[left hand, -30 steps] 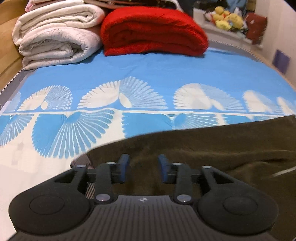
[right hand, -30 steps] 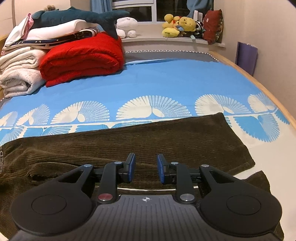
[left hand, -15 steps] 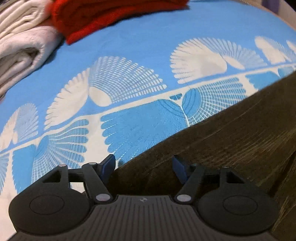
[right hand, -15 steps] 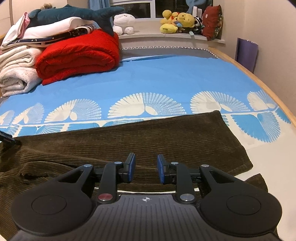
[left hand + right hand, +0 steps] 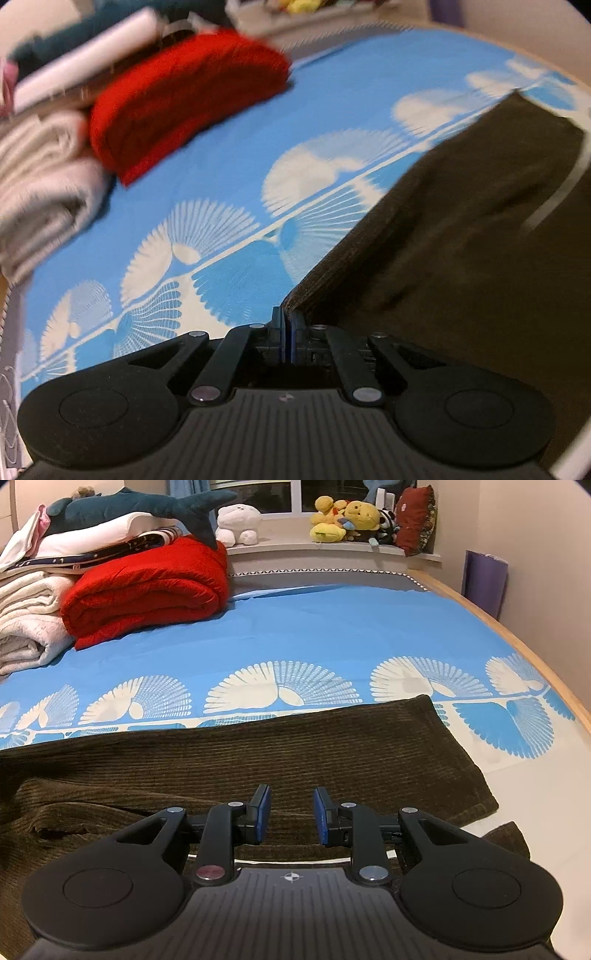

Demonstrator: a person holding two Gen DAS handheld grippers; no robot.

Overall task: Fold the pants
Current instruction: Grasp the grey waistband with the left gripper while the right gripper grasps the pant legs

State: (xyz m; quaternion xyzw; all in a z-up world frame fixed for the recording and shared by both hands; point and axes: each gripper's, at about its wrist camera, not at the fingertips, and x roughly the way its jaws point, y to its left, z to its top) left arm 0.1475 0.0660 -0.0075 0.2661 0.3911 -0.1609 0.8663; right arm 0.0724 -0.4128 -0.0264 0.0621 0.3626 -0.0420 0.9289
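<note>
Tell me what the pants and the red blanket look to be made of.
Pants: probably corduroy; dark olive-brown with fine parallel ribs, matte and soft. Red blanket: likely plush fleece; fuzzy nap, thick rounded folds, no sheen.

The pants (image 5: 258,760) are ribbed brown corduroy, matt, on a smooth printed cotton-like bedsheet (image 5: 332,635), with a plush red blanket (image 5: 147,590) at ten o'clock

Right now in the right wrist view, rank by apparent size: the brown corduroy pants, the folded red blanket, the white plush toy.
1. Brown corduroy pants, though nearness to the camera enlarges them
2. Folded red blanket
3. White plush toy
</note>
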